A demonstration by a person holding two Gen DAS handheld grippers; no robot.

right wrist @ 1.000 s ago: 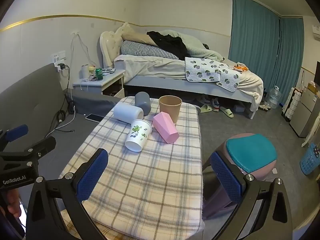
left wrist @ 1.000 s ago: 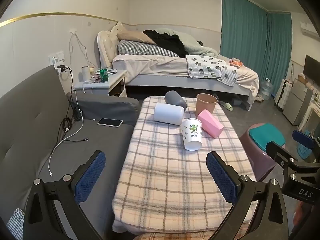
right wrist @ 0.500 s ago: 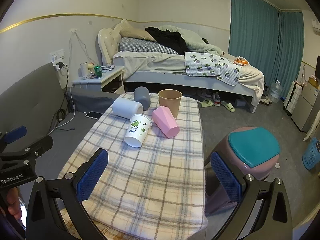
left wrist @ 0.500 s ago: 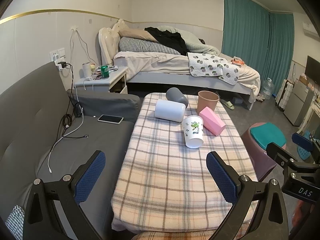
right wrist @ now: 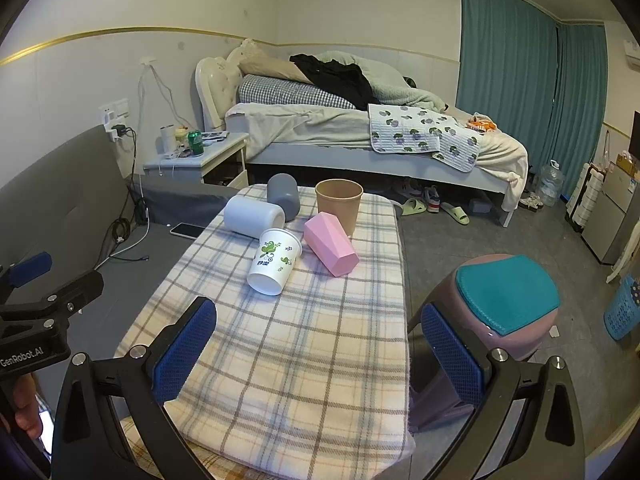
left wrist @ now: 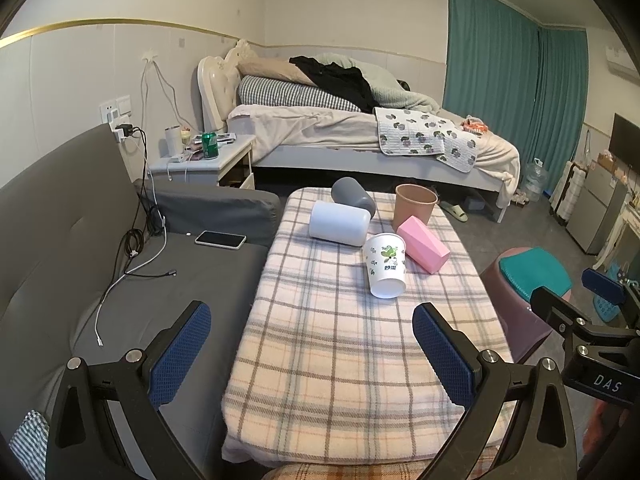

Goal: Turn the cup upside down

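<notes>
Two sets of tongs, my left gripper [left wrist: 310, 348] and right gripper [right wrist: 318, 344], hang spread wide and empty over the near end of the plaid table [right wrist: 304, 360]. Ahead, well apart, stands the tan cup [right wrist: 339, 204] upright, mouth up, behind the pink box [right wrist: 330, 249]. I judge neither arm clearly nearer.

The grey cup [left wrist: 354, 197] lies partly hidden behind the white cup [left wrist: 339, 223]. Print on the leaf-patterned cup [right wrist: 274, 261] is too small to read. The tabletop [left wrist: 340, 344] near edge is cut off by the frame. Items on the nightstand [right wrist: 200, 156] are too small to identify.
</notes>
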